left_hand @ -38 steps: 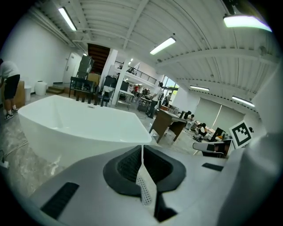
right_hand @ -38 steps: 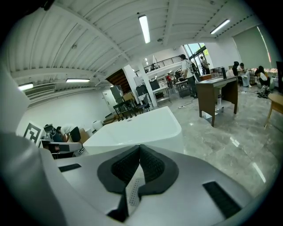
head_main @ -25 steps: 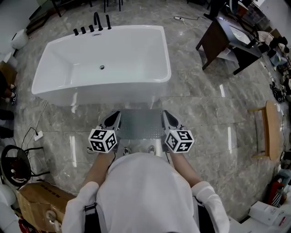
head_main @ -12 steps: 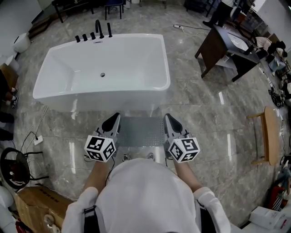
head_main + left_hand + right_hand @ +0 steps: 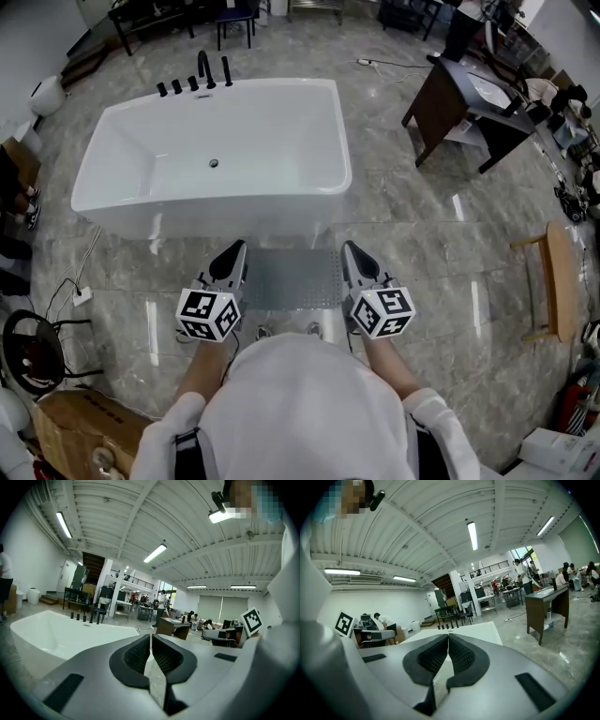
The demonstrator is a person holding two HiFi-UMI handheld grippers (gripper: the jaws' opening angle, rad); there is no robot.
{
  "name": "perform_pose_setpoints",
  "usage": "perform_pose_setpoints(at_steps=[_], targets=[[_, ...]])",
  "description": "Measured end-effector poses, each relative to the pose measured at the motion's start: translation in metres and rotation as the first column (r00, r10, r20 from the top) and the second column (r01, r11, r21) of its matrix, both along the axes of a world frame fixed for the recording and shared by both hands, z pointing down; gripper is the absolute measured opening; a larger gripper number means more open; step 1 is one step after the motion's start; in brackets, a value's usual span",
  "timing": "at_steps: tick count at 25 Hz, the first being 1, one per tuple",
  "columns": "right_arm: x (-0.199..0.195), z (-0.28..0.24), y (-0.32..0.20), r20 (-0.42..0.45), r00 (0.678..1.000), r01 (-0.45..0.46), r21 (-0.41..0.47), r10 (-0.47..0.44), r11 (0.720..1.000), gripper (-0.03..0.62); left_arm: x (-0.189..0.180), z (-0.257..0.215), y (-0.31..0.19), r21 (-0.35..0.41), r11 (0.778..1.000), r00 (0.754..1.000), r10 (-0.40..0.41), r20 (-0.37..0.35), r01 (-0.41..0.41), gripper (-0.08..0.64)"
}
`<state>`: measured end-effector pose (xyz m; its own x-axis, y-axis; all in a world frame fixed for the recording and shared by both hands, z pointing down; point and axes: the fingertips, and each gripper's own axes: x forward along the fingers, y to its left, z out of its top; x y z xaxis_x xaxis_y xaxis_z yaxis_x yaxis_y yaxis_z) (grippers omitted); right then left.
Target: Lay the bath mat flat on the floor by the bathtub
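Left tool (image 5: 234, 251): clenched on a thin edge of the mat, which shows as a pale strip pinched between its jaws
Right tool (image 5: 352, 253): clenched the same way on the mat's opposite side, level with the left tool
Mat (image 5: 291, 277): grey, spread wide between the two tools and carried by its side edges; no fold or twist shows from above
Bathtub (image 5: 339, 141): white, just beyond the tool tips, its long side running across in front of both tools
Floor (image 5: 412, 234): grey marble under the tools and the mat; whether the mat's far edge touches it I cannot tell
Done: mat gripped, opened out and squared to the tub's side
Left: by my reading, lower it onto the floor beside the tub, let go with both tools, check it lies flat
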<state>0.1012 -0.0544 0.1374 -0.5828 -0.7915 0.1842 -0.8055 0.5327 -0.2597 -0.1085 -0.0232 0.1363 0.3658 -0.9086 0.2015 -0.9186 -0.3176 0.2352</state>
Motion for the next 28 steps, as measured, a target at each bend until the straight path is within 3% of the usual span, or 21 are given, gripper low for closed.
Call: perform_pose_setpoints(at_steps=[28], targets=[[-0.0024,-0.0065,0.006,-0.061,0.998,-0.003,0.049,0.006,0.999,0.029,-0.0031,-0.0046,0.0078,0.02,1.0,1.0,-0.008,0.015,0.008,0.041]])
